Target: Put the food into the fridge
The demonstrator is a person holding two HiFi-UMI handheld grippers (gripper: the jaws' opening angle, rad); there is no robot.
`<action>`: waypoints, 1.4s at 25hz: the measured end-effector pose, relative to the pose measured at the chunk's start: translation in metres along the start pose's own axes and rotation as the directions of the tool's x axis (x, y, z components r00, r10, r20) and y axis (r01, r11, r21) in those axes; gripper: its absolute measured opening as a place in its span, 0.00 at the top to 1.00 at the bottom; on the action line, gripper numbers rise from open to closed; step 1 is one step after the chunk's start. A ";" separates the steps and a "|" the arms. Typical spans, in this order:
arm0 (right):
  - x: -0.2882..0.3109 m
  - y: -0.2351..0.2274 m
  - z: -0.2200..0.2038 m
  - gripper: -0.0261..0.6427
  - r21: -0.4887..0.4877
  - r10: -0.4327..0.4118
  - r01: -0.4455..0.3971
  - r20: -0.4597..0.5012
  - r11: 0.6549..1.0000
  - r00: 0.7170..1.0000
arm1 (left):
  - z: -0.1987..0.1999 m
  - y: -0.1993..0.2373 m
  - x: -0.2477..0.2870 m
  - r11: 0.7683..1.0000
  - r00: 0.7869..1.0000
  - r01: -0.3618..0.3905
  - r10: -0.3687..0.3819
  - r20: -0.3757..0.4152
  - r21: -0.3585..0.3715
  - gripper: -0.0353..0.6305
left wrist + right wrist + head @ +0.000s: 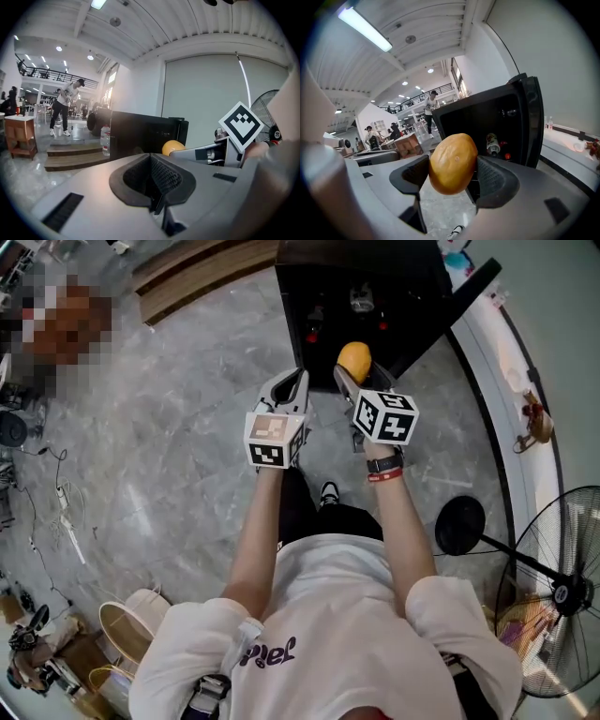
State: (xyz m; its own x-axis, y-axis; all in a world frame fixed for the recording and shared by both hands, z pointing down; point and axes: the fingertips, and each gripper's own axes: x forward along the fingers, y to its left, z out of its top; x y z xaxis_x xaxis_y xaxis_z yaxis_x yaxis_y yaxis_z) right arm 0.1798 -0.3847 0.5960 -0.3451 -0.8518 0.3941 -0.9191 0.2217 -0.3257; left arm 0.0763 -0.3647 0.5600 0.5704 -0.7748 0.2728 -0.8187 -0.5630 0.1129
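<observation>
Yellow food held at the open fridge

The right tool [451,174] has its jaws wide and pinches a round yellow food [354,360] between its pads, just in front of the black fridge [375,282]. The fridge's door [472,289] stands open. The left tool [153,180] is beside it, closed tight with nothing in it.

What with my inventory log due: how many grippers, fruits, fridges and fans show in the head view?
Grippers: 2, left gripper and right gripper
Fruit: 1
Fridge: 1
Fan: 1
Total: 5
</observation>
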 end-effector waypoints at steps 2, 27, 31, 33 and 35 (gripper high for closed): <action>0.014 -0.004 -0.008 0.47 0.015 0.002 -0.002 -0.018 1.000 1.000 | -0.009 0.007 0.009 1.000 1.000 0.010 -0.010 -0.012 -0.002 0.92; 0.142 -0.058 -0.062 0.46 0.093 -0.026 0.039 -0.144 0.995 0.989 | -0.066 0.067 0.075 0.997 0.993 0.068 -0.072 -0.090 -0.047 0.92; 0.161 -0.066 -0.067 0.46 0.096 -0.029 0.044 -0.151 0.994 0.988 | -0.069 0.072 0.089 0.996 0.993 0.078 -0.082 -0.088 -0.049 0.92; 0.171 -0.070 -0.070 0.46 0.091 -0.032 0.047 -0.163 0.995 0.986 | -0.071 0.076 0.096 0.995 0.992 0.084 -0.088 -0.091 -0.051 0.92; 0.182 -0.073 -0.071 0.46 0.088 -0.033 0.049 -0.171 0.995 0.985 | -0.072 0.080 0.104 0.995 0.991 0.090 -0.094 -0.093 -0.052 0.92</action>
State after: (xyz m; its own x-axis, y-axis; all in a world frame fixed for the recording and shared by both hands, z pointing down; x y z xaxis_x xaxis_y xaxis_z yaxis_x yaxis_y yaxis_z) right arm 0.1711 -0.5219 0.7525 -0.3418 -0.7651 0.5457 -0.9147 0.1375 -0.3801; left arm 0.0653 -0.4701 0.6662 0.6362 -0.6881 0.3490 -0.7667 -0.6145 0.1860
